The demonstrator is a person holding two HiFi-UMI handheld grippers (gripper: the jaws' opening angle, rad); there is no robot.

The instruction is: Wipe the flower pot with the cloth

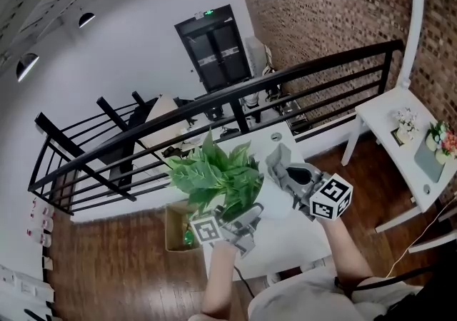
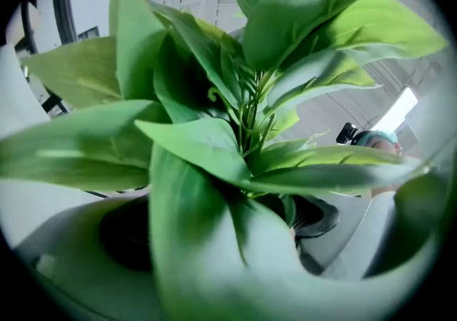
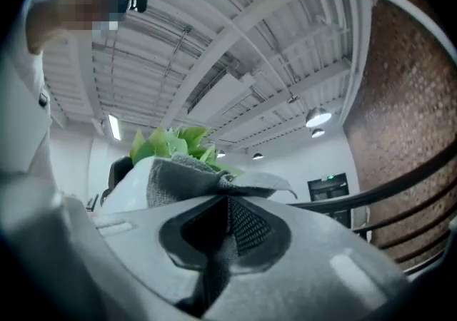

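Observation:
A white flower pot [image 1: 270,197] with a leafy green plant [image 1: 214,173] is held above the white table. My left gripper [image 1: 243,217] grips the pot's near rim from below. In the left gripper view the leaves [image 2: 214,148] and the dark soil [image 2: 125,234] fill the picture and hide the jaw tips. My right gripper [image 1: 289,175] is shut on a grey cloth [image 1: 280,164], and the cloth lies against the pot's right side. In the right gripper view the cloth [image 3: 207,173] is pinched between the jaws and rests on the pot's white wall [image 3: 128,184].
The white table [image 1: 300,241] lies under both grippers. A black railing [image 1: 235,91] runs behind it. A cardboard box [image 1: 175,230] stands on the wooden floor at the left. A second white table [image 1: 389,116] with small flowers stands at the right.

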